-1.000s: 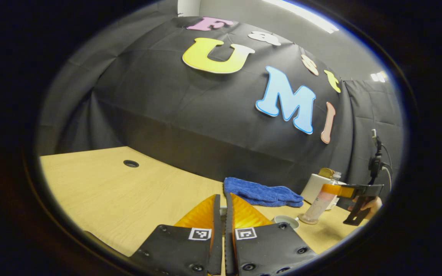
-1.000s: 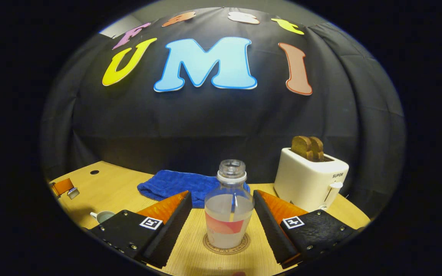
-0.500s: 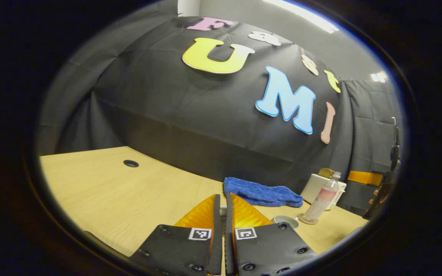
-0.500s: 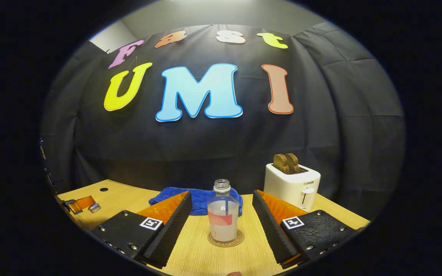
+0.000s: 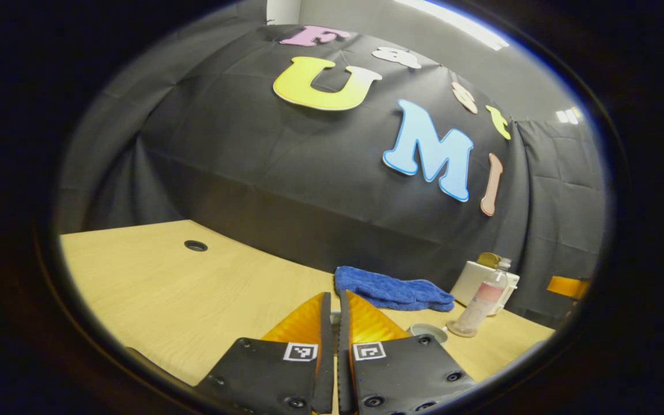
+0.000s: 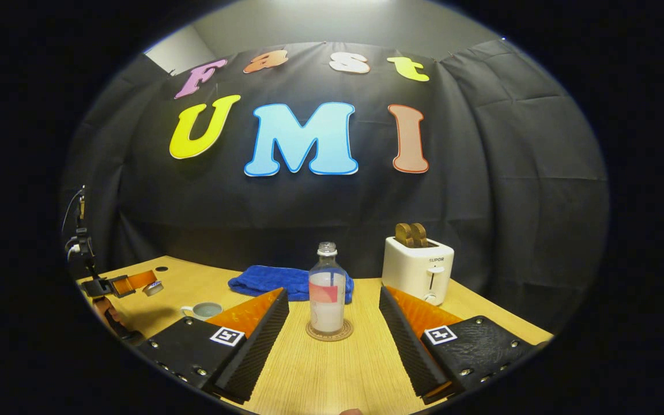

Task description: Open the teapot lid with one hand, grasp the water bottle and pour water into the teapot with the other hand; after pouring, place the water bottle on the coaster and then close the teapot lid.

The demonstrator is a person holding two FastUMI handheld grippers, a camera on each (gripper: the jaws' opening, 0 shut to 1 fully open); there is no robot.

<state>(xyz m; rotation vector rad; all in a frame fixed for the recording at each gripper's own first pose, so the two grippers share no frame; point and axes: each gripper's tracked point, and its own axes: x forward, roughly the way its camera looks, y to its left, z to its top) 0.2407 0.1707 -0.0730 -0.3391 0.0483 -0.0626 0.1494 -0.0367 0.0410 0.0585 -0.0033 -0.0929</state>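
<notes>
Risk, left tool [image 5: 335, 297]: the teapot lid [image 6: 151, 287] is small and held only at the fingertips. If you tilt or loosen the tool while carrying it across, the lid could slip out and drop onto the worktop [image 6: 320, 374]. The teapot [image 6: 204, 310] is open and looks small and light. Come down off-centre and you may tip it or seat the lid crooked.

Risk, right tool [image 6: 332, 293]: the water bottle [image 6: 327, 291] has no cap and water in it. It stands directly ahead, in line with the gap between the fingers. Push forward and a finger could knock it off the coaster [image 6: 329, 333] and spill it.

Left tool: fingers pressed nearly together. The right gripper view shows them pinching the lid at the tips.

Right tool: spread wide, holding nothing and touching nothing.

The bottle stands upright on the coaster, ahead of the right tool and apart from both fingers. The teapot sits ahead and to the left of that tool, with the left tool holding the lid beyond it. A blue towel [image 6: 268, 279] lies behind the bottle. A toaster [image 6: 417, 268] stands ahead to the right.

Judgement: pouring and bottle placement look complete, and only closing the lid is outstanding.
</notes>
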